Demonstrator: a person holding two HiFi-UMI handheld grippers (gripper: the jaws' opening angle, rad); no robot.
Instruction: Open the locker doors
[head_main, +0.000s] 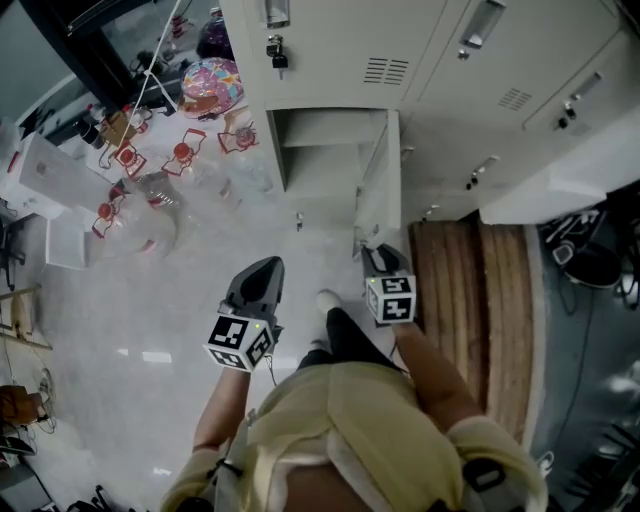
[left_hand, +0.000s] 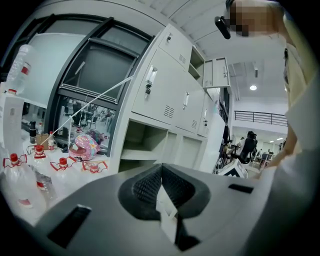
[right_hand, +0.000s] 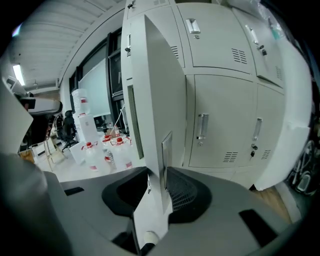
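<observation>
The bank of pale grey metal lockers (head_main: 340, 50) stands in front of the person, and one lower grey metal locker door (head_main: 382, 185) stands swung out open toward the person. The right gripper (head_main: 375, 255) has its jaws closed on the free edge of this door, beside the recessed handle plate (right_hand: 166, 150). The left gripper (head_main: 262, 272) is apart from the door, over the pale glossy floor (head_main: 150, 300), with jaws pressed together on nothing.

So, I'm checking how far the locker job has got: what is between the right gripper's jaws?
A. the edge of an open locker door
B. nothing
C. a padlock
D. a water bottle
A: in the right gripper view, the edge of the open locker door runs down between the jaws of the right gripper, which close on it.
</observation>
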